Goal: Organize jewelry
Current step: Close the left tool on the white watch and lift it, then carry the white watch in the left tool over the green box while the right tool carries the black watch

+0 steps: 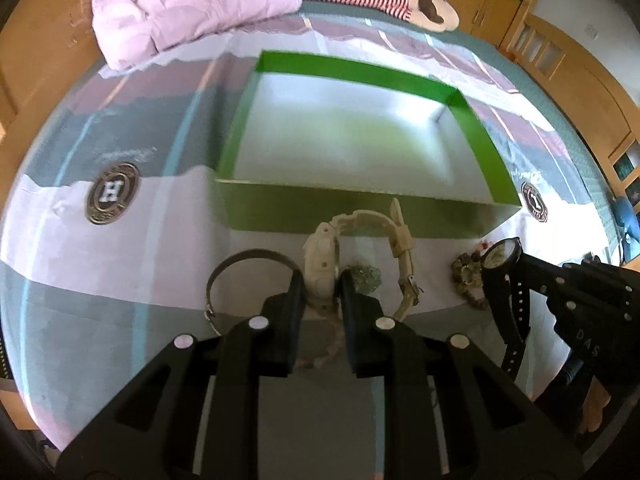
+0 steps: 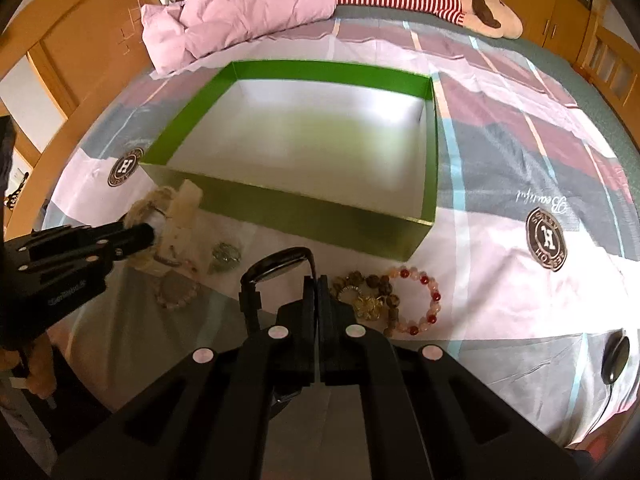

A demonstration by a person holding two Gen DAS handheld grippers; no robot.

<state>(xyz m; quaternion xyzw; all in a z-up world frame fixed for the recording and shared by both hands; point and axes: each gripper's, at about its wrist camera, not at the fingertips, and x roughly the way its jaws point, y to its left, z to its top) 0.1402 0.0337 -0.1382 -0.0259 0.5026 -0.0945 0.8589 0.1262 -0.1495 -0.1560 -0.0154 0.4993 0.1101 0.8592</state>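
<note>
My left gripper (image 1: 322,284) is shut on the case of a cream watch (image 1: 320,264), whose strap (image 1: 400,236) arcs up in front of the green box (image 1: 360,208). The right wrist view shows that left gripper (image 2: 148,236) from the side, with the cream watch (image 2: 182,208) in it. My right gripper (image 2: 319,284) is shut on a black watch (image 2: 280,264), pinching its strap. From the left wrist view, the black watch (image 1: 500,256) sits at the right gripper's (image 1: 526,262) tip with its strap dangling. The open green box (image 2: 300,212) has a bare white floor.
On the bedspread (image 2: 500,280) lie a red and pink bead bracelet (image 2: 424,300), a brown bead bracelet (image 2: 372,282), a pale bead bracelet (image 2: 176,292), a greenish stone piece (image 1: 364,276) and a dark band (image 1: 248,270). A pink quilt (image 1: 192,4) and plush toy (image 2: 480,4) lie behind the box.
</note>
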